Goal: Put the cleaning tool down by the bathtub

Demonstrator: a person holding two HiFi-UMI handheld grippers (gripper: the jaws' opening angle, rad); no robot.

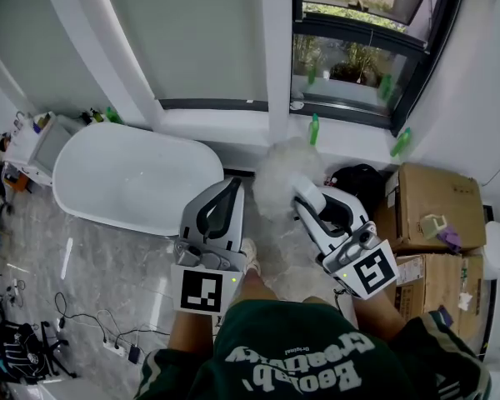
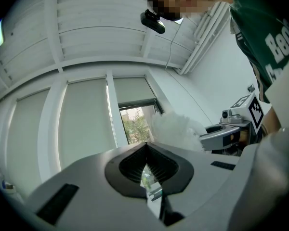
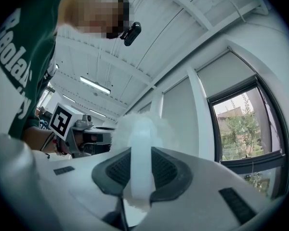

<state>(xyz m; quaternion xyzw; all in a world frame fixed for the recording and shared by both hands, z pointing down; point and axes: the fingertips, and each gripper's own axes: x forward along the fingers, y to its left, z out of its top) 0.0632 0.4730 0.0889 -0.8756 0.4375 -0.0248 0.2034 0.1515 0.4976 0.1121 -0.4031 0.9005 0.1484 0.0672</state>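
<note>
The right gripper (image 1: 304, 192) (image 3: 140, 150) has its jaws closed on the white handle of the cleaning tool (image 1: 283, 172) (image 3: 140, 129), a fluffy white duster. The handle runs straight up between the dark ribbed pads. The fluffy head stands out past the jaw tips.

The left gripper (image 1: 233, 185) (image 2: 146, 146) is beside it on the left. Its jaws are closed together at the tips, with nothing between them. It does not touch the duster, whose head shows just to its right in the left gripper view (image 2: 176, 129).

In the head view the duster's head hangs over the marbled floor (image 1: 108, 257), between the rounded end of the white bathtub (image 1: 83, 152) on the left and the cardboard boxes (image 1: 433, 207) on the right. The window (image 1: 358, 48) and its sill lie just beyond.
</note>
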